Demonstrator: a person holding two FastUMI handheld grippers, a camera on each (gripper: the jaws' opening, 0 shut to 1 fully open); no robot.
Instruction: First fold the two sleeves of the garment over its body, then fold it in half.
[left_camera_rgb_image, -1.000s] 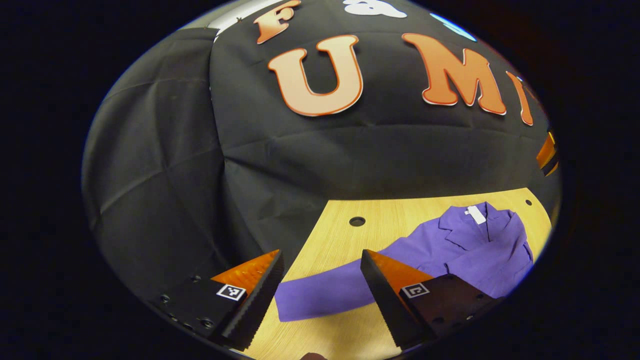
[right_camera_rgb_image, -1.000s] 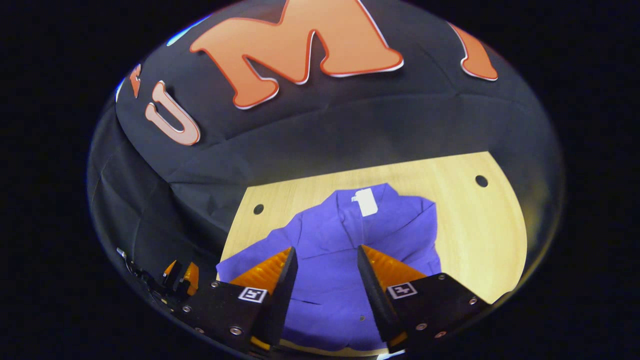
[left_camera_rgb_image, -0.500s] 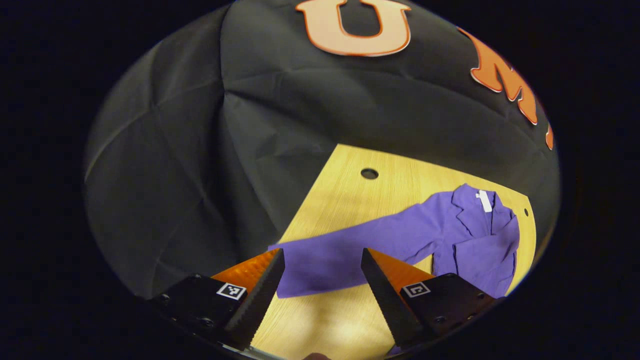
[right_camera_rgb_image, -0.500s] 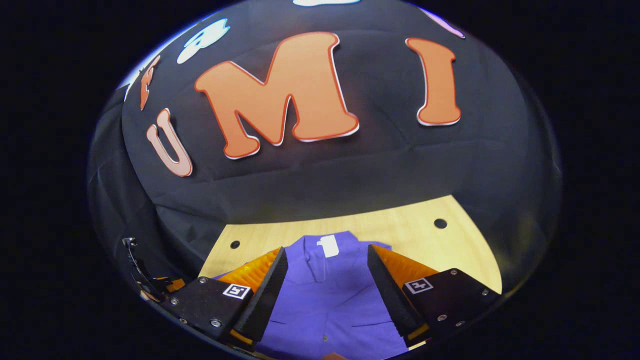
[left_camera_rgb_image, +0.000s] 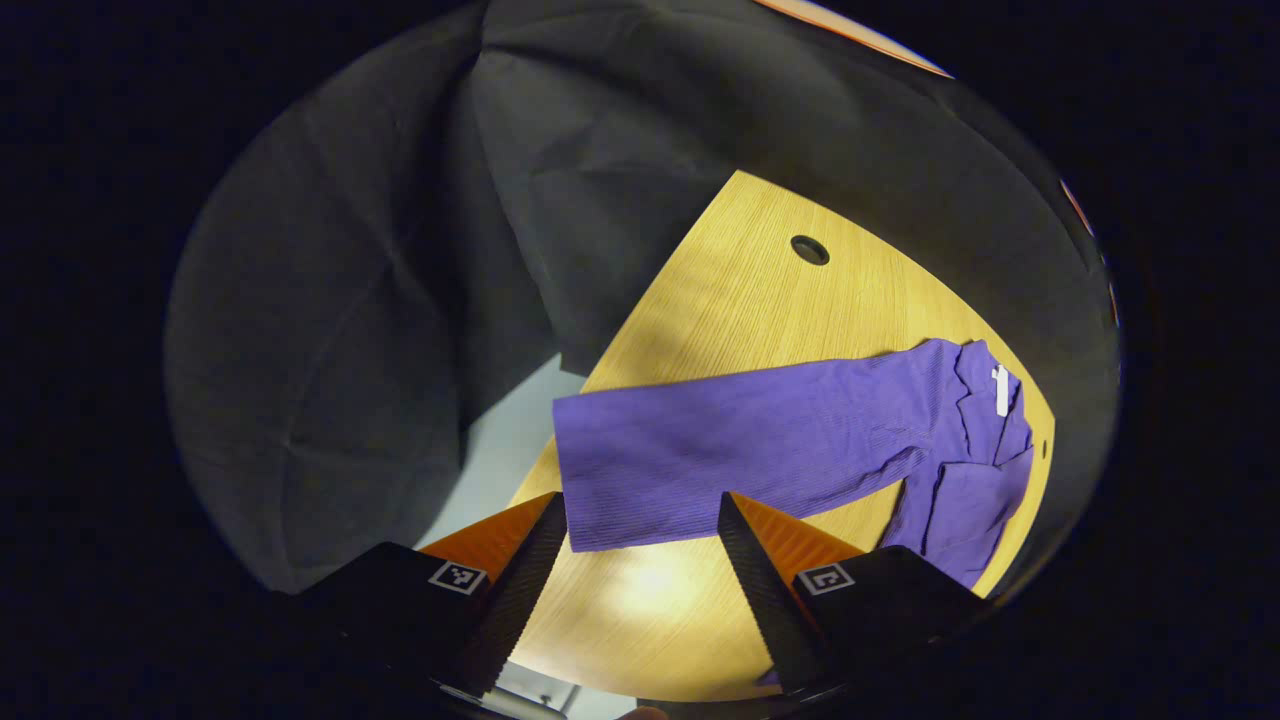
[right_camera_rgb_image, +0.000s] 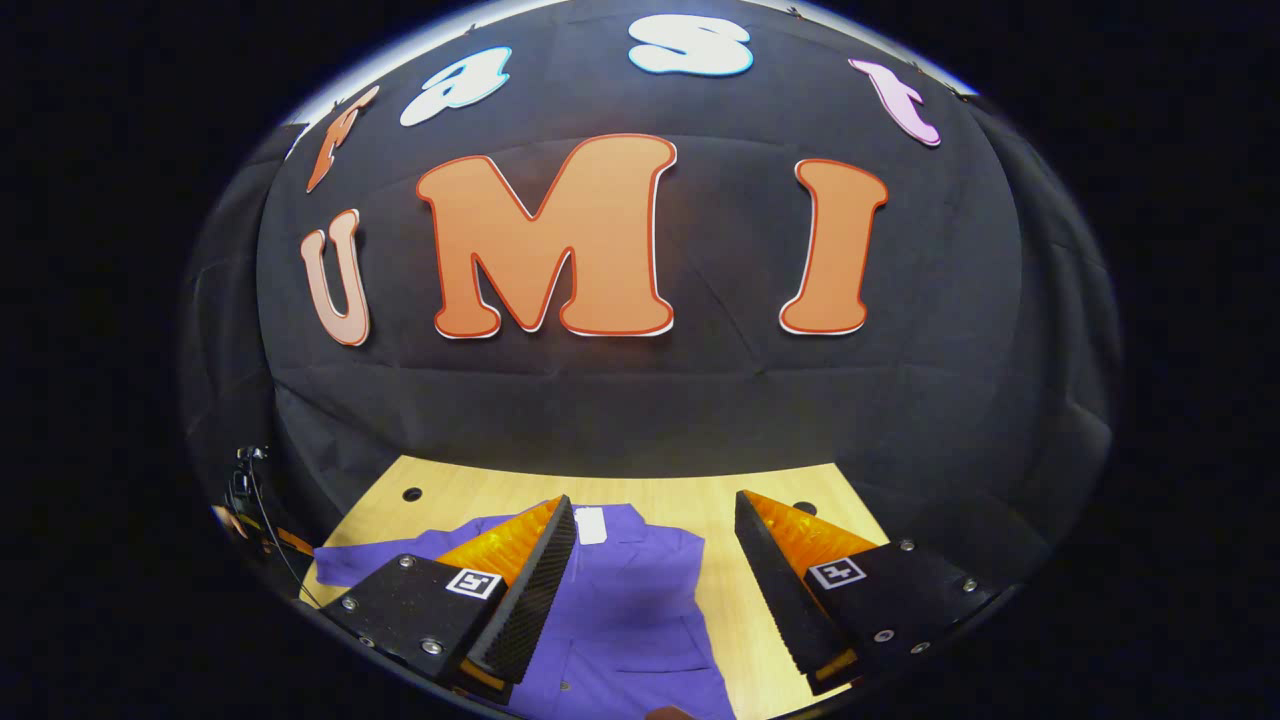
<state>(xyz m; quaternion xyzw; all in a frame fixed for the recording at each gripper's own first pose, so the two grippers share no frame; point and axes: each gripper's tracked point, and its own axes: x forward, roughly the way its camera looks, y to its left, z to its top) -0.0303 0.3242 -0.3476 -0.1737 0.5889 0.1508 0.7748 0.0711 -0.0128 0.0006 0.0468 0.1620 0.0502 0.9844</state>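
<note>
A: Garment (left_camera_rgb_image: 950, 470): purple jacket, lying flat on the wooden table (left_camera_rgb_image: 730, 300). Location?

B: In the left gripper view its body sits toward the table's far right edge, white neck tag (left_camera_rgb_image: 1001, 390) at the collar. One long sleeve (left_camera_rgb_image: 740, 450) stretches out from the body across the table, its cuff ending at the table's near left edge.

A: And in the right gripper view?

B: Same garment (right_camera_rgb_image: 640, 610), collar pointing toward the booth wall, white tag (right_camera_rgb_image: 590, 524) showing beside the left finger. The sleeve runs off toward the table's left edge.

A: Left gripper (left_camera_rgb_image: 640, 560), state?

B: Jaws parted, nothing between them. It hangs above the table with the sleeve's cuff edge just beyond its fingertips; I cannot tell if it touches cloth.

A: Right gripper (right_camera_rgb_image: 655, 560)?

B: Jaws spread wide, holding nothing, raised over the garment's body.

A: Surroundings, obstructions?

B: Round hole (left_camera_rgb_image: 809, 249) in the table beyond the sleeve. Pale floor (left_camera_rgb_image: 500, 460) shows past the table's left edge, black cloth wall (left_camera_rgb_image: 350, 300) behind. Nothing lies on the sleeve or between it and the left gripper. In the right gripper view, cables and dark gear (right_camera_rgb_image: 245, 490) stand off the table's left corner.

A: Changes from one second ago?

B: Left gripper view has tipped downward: more table, sleeve seen at full length, floor newly visible. Right gripper view has tilted up from the garment toward the wall, and those jaws have widened. Garment itself unmoved; the sleeve is not yet folded.
</note>
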